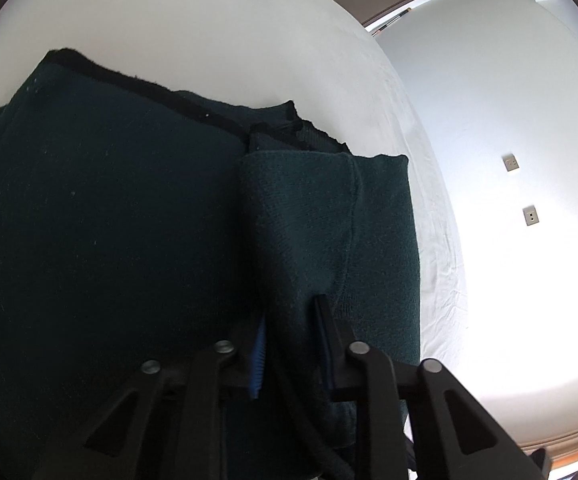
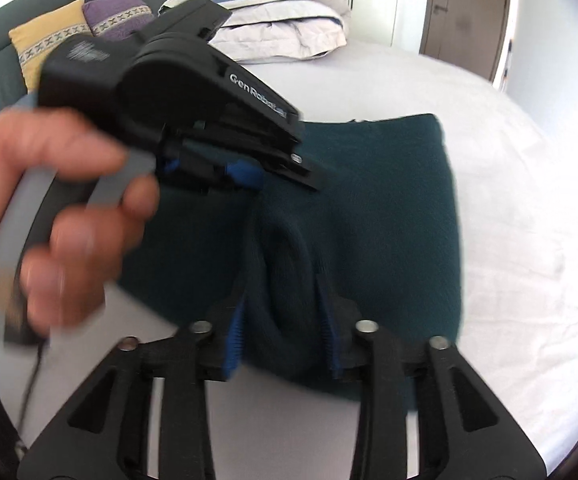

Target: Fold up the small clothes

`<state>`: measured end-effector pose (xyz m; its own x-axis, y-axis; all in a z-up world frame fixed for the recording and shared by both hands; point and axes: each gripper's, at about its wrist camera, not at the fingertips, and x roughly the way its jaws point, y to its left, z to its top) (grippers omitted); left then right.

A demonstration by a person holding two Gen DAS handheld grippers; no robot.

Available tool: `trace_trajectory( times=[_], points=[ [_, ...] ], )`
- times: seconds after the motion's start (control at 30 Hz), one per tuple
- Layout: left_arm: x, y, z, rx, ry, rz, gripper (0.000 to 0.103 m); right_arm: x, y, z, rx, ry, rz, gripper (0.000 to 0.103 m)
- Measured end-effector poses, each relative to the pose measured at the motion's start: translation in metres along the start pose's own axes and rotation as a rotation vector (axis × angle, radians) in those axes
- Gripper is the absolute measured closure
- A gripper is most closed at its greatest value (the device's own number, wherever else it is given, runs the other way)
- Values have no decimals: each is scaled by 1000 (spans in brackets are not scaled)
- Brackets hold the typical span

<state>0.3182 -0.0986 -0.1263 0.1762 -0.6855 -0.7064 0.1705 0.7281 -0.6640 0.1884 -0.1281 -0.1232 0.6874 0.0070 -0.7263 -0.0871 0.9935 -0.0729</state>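
Left wrist view first: the dark green garment is spread on the white bed sheet, and a doubled-over flap of it runs straight down into the left gripper. Its 2 fingers sit close together with that fold bunched between them, so I'd call it pinched on the cloth, nearly closed. Makes sense to me: grab a thick edge so the layers travel together when you carry the fold over.

Right wrist view: same garment lying on the sheet, with a rumpled ridge of fabric standing between the right gripper fingers. The blue pads look parted to about the middle of their travel, and the frame is too blurry to tell whether they're pressing on the cloth or just straddling it. Across from it, a person's hand holds the other gripper by its grey handle, clamped on the far end of that ridge. My guess is both ends get held so the fold stays straight. Pillows and a stack of folded bedding are at the far side.
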Motion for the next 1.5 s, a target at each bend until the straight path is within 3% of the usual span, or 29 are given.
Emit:
trace_trajectory(
  times=[0.2,0.4,0.53,0.9,1.23,1.3,1.4,1.47,1.5],
  points=[
    [-8,7,4,23,-3,6,89,-13,13,-27,-76,-29,-59,58],
    [-23,10,8,18,-8,-18,89,-9,38,-18,-178,-59,-124,88],
    [-47,23,13,13,-26,-33,90,-19,64,-18,-270,-110,-136,95],
    [-116,79,29,25,-66,36,90,-18,128,-10,-433,-161,-31,96],
    [-125,126,28,-21,-66,58,89,7,141,-2,-459,-113,56,96],
    [-115,132,25,-39,-59,78,79,25,132,0,-461,-68,66,96],
    [-118,147,19,-79,-88,54,74,24,119,-6,-405,-51,103,91],
    [-126,145,16,-78,-118,101,63,20,106,-3,-365,-48,150,87],
    [-132,144,13,-71,-139,127,62,15,100,0,-334,-44,192,86]
  ],
)
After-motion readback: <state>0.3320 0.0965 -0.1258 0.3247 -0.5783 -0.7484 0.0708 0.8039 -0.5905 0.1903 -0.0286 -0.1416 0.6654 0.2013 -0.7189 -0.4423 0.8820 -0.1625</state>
